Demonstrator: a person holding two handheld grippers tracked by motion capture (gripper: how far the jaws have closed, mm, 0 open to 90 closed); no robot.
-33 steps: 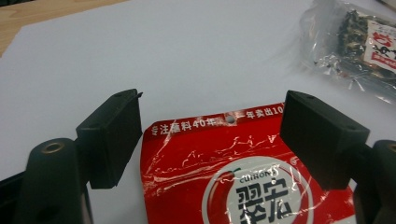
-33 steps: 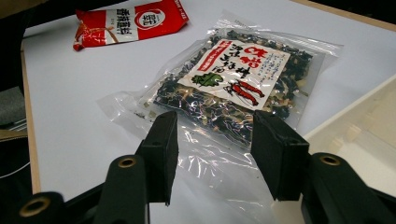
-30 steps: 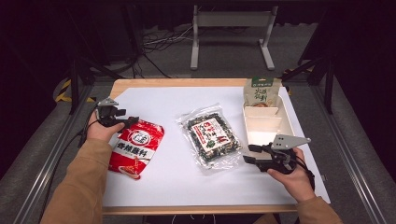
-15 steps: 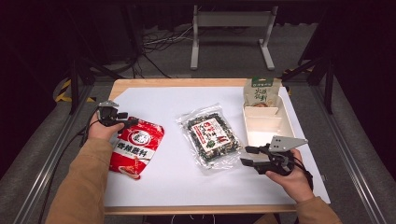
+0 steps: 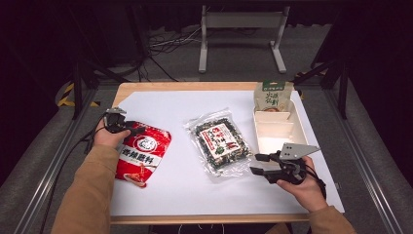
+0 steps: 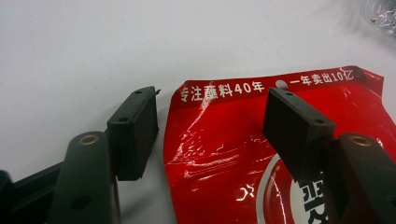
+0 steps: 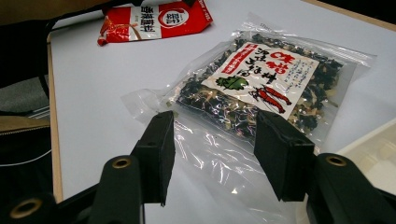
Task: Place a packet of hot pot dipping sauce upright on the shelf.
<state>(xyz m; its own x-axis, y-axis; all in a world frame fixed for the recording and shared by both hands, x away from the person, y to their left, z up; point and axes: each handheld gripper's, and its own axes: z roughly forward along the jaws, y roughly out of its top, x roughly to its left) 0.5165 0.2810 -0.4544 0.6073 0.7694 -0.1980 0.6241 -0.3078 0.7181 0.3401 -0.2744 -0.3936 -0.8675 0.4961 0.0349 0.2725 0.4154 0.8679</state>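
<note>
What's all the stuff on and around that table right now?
red sauce packet: one, red with white print, left part of the sheet.
clear bag of dried mix: one, see-through with dark contents and a red-and-white label, middle.
green pouch: one, green and white, standing at the tray's far end.
tray: one, cream, divided, right side.
white sheet: one, covering the wooden table.
metal stand: one, pale grey, floor behind.
left gripper: black, open, jaws astride the red packet's top corner, lately closing.
right gripper: black, open, at the clear bag's near edge.
</note>
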